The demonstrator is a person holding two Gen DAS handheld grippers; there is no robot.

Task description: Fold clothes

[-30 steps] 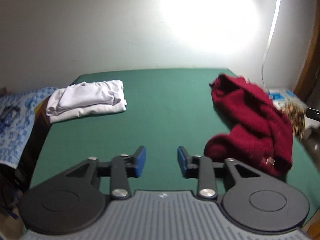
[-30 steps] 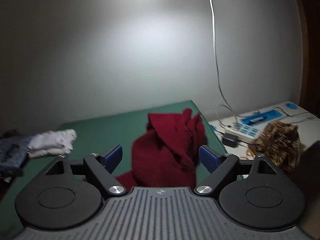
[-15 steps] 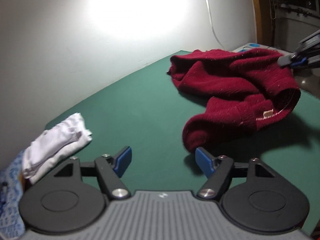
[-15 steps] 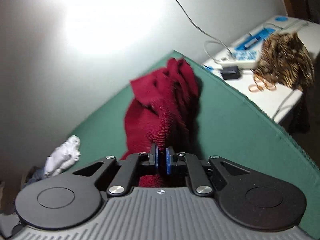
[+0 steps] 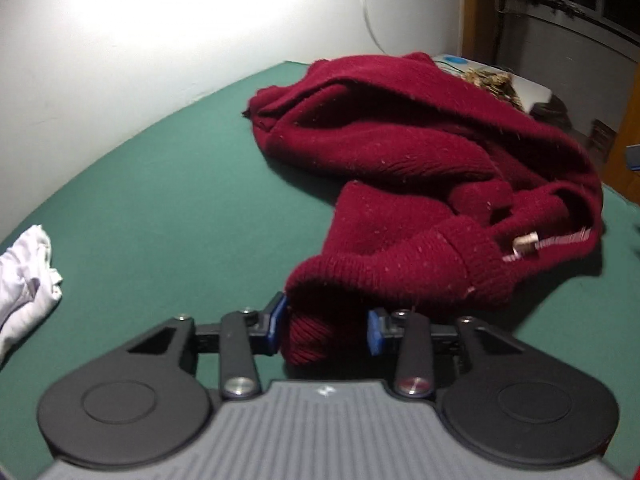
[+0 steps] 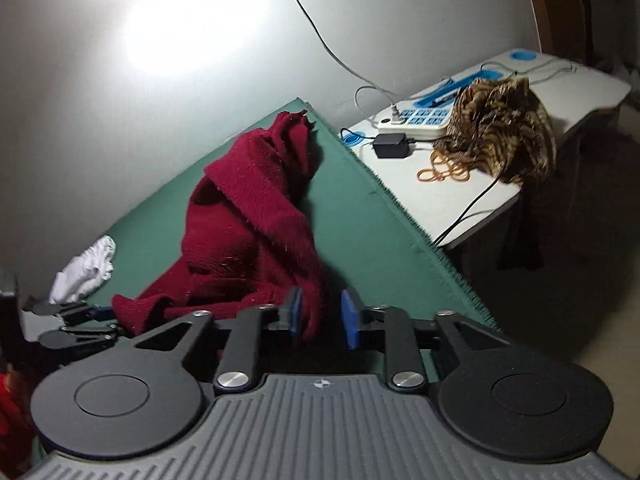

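A crumpled dark red knitted sweater [image 5: 420, 184] lies heaped on the green cloth-covered table [image 5: 160, 208], toward its right side. The left gripper [image 5: 326, 325] has its blue-padded jaws parted, with a ribbed cuff end of the sweater sitting between them; the pads do not appear to press it. The right gripper [image 6: 322, 318] is also partly open, a hanging fold of the sweater lying against its left pad. A folded white garment [image 5: 24, 276] rests well apart at the table's left.
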